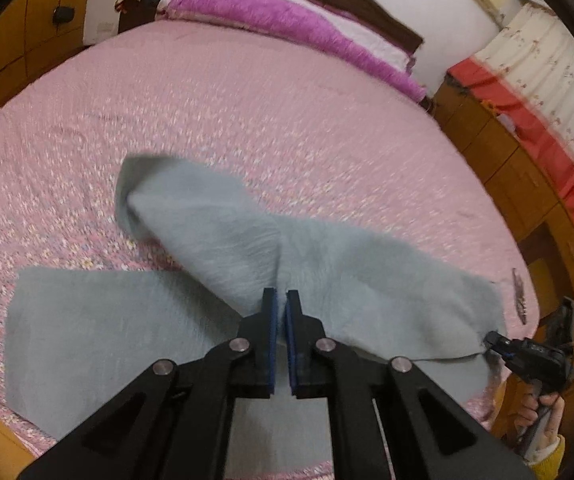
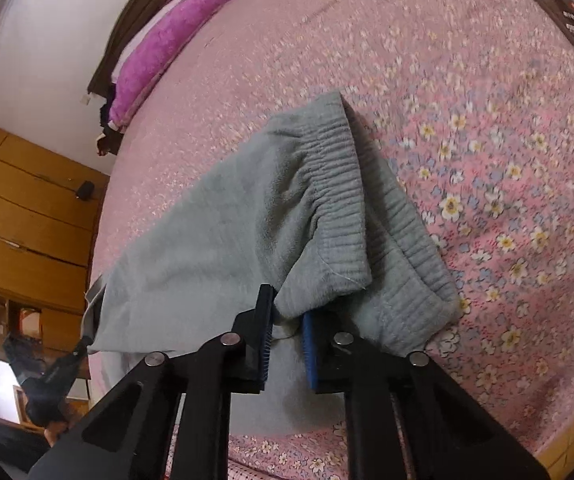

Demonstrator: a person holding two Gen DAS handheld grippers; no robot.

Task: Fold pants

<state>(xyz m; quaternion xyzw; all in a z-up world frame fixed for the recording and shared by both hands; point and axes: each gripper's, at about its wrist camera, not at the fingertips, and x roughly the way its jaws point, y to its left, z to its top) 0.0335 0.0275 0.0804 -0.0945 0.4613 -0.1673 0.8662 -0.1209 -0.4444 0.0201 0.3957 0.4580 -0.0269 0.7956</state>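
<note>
Grey fleece pants (image 1: 215,224) lie spread on a pink floral bedspread (image 1: 247,100). One leg (image 1: 99,320) stretches flat to the left. My left gripper (image 1: 281,294) is shut on a raised fold of the pants near the crotch. In the right wrist view the ribbed waistband (image 2: 339,200) drapes over my right gripper (image 2: 287,308), which is shut on the cloth at the waist. The right gripper (image 1: 489,338) also shows in the left wrist view, pinching the pants' edge at the bed's side. The left gripper (image 2: 81,346) shows at the far left of the right wrist view, holding cloth.
A purple blanket (image 1: 287,24) lies along the headboard. Wooden cabinets (image 2: 27,208) stand beside the bed. A dark phone (image 2: 559,12) lies on the bedspread beyond the pants. A hand (image 1: 535,412) with a yellow sleeve holds the right gripper. Red and floral cloth (image 1: 547,92) hangs at the right.
</note>
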